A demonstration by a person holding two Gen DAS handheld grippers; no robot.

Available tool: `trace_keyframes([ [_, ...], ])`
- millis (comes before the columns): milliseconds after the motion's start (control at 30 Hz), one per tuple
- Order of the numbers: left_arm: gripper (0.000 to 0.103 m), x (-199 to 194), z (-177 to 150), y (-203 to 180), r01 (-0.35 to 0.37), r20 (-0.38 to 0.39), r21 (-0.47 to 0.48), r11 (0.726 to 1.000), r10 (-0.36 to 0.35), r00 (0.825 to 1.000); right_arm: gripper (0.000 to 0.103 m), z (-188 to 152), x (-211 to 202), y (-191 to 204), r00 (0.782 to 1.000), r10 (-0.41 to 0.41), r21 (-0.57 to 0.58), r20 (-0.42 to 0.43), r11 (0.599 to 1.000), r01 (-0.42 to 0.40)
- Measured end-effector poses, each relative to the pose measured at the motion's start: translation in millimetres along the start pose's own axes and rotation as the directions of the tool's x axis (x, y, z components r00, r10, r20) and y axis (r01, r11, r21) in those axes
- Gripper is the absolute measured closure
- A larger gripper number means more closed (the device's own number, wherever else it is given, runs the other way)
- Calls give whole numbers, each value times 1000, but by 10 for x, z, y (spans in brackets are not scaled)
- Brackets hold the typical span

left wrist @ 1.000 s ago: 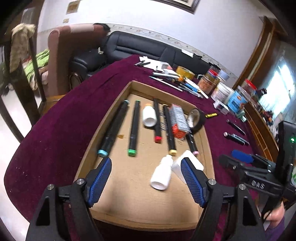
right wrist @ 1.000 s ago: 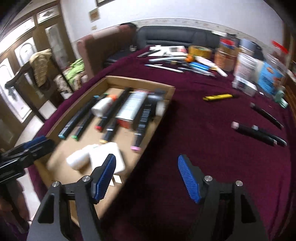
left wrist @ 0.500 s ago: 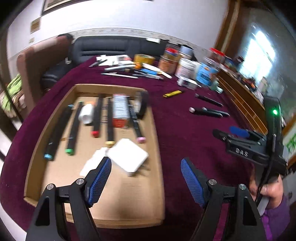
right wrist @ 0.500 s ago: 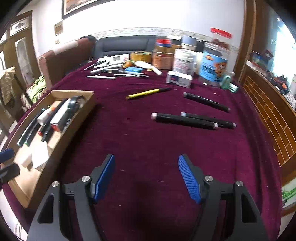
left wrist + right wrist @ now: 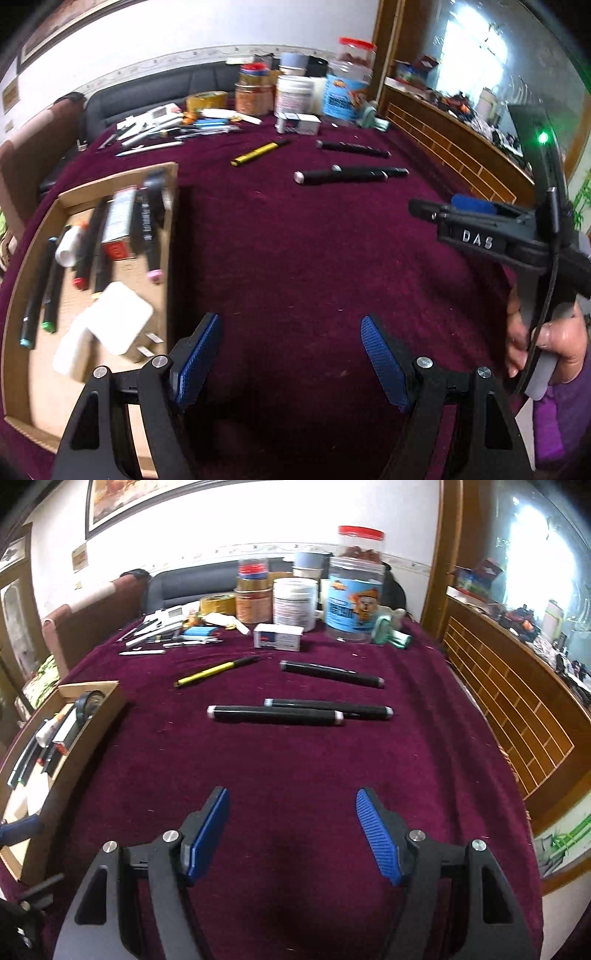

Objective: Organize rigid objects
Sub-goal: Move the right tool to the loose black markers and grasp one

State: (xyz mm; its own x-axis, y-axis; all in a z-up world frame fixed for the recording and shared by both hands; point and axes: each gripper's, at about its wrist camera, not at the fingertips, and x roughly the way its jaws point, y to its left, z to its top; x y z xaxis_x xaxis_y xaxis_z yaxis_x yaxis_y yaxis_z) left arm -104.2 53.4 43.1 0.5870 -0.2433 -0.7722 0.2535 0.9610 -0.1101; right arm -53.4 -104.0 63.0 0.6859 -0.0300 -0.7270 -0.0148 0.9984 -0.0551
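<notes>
Right wrist view: the right gripper (image 5: 291, 827) hangs with jaws wide open and empty over the maroon desk (image 5: 295, 760), three black markers (image 5: 275, 715) lying loose ahead. The left gripper (image 5: 290, 350) is open and empty too, just beside the cardboard tray (image 5: 168, 266) holding sorted markers.

The cardboard tray (image 5: 92, 716) sits on the table (image 5: 295, 760) at its left edge, with markers (image 5: 37, 295), a tape roll (image 5: 90, 701) and a small box (image 5: 120, 225) lying inside it. Right of the tray, three markers (image 5: 275, 714) lie on the cloth, two of them touching. Behind these, farther from the tray, lies a pen (image 5: 218, 670). Jars (image 5: 354, 590) and tubs stand along the table's far edge, well apart from the tray.
</notes>
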Motion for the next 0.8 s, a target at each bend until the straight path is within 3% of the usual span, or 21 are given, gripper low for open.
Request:
trace_keyframes([
  [200,22,348,23,-164,31,-29,38,999,-30,999,33,-25,39,-222,999,-37,24,-16,999,37],
  [300,22,537,73,-110,54,-59,-2,999,-54,997,33,-20,69,-299,999,-41,28,-25,999,42],
  [467,11,546,82,-83,108,-27,-33,994,-109,994,33,158,151,-563,1000,-17,93,-22,995,19],
  [633,2,561,95,-66,171,-22,-52,984,-172,985,33,458,480,-937,999,24,235,-34,972,-15],
  [800,1,552,99,-56,190,-16,-65,980,-191,981,33,730,967,-1055,985,154,308,-79,943,-122],
])
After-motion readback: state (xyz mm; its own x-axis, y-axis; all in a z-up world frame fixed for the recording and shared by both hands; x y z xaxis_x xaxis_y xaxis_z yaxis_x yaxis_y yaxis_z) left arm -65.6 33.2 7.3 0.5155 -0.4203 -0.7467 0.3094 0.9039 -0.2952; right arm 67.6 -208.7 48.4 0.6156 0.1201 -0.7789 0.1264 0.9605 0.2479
